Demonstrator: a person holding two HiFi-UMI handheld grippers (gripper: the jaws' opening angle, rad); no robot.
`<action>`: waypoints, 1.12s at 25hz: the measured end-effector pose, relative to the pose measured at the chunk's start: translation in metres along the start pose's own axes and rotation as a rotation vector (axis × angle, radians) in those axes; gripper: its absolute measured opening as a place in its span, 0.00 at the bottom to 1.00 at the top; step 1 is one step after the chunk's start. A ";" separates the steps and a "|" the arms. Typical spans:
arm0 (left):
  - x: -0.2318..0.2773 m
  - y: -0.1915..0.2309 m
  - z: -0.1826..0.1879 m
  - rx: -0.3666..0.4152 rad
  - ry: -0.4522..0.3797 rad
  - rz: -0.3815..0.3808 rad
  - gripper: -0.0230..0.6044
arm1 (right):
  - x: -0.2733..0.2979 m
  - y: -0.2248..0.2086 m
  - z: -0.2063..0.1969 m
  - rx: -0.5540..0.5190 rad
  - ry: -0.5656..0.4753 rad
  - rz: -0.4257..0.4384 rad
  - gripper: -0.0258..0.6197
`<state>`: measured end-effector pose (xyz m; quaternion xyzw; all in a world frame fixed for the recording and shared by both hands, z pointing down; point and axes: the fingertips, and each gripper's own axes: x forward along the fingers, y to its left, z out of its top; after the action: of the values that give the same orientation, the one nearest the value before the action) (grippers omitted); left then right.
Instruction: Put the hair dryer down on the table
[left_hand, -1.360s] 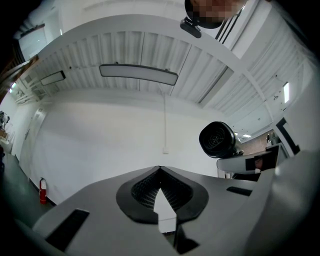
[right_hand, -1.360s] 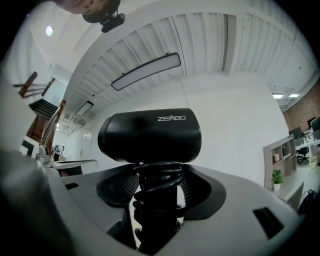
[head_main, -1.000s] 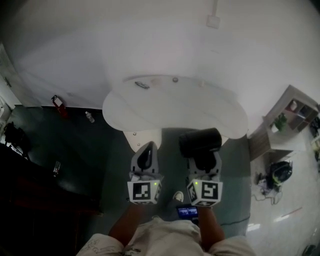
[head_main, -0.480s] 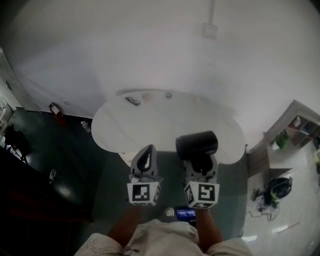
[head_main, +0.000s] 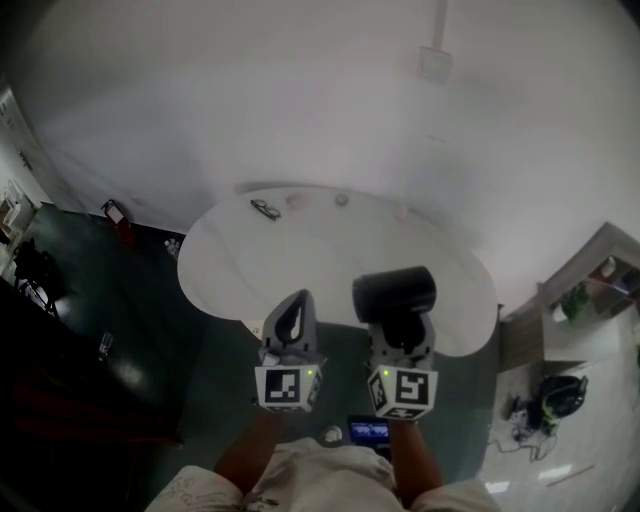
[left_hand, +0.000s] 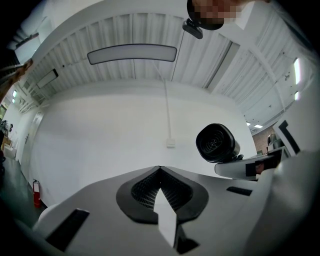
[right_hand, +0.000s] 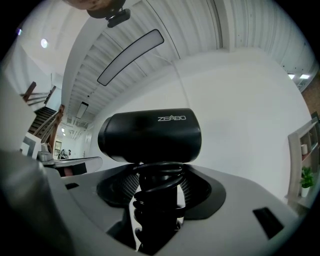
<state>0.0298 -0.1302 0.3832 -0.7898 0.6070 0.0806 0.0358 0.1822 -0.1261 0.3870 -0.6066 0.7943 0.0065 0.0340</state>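
The right tool (head_main: 402, 335) is clamped on the handle of the dryer (head_main: 394, 292), held upright in the air at the frame's centre and seemingly above the near edge of the white surface (head_main: 300, 250). The left tool (head_main: 292, 315), just to its left, has its jaws together on nothing. Releasing too high or too near that edge could let the top-heavy dryer tip, roll and drop to the floor (head_main: 200, 330), and the cord (right_hand: 157, 185) coiled round the handle may snag the jaws.
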 end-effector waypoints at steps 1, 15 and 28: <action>0.006 0.002 -0.003 -0.001 0.003 -0.001 0.03 | 0.006 -0.001 -0.003 -0.001 0.004 0.000 0.44; 0.127 0.065 -0.027 0.008 -0.006 -0.034 0.03 | 0.142 -0.007 -0.026 -0.002 0.046 -0.021 0.44; 0.247 0.144 -0.040 0.003 -0.022 -0.085 0.03 | 0.284 0.010 -0.039 -0.010 0.068 -0.056 0.44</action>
<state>-0.0438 -0.4090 0.3869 -0.8138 0.5727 0.0867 0.0471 0.0967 -0.3987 0.4075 -0.6288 0.7775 -0.0110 0.0044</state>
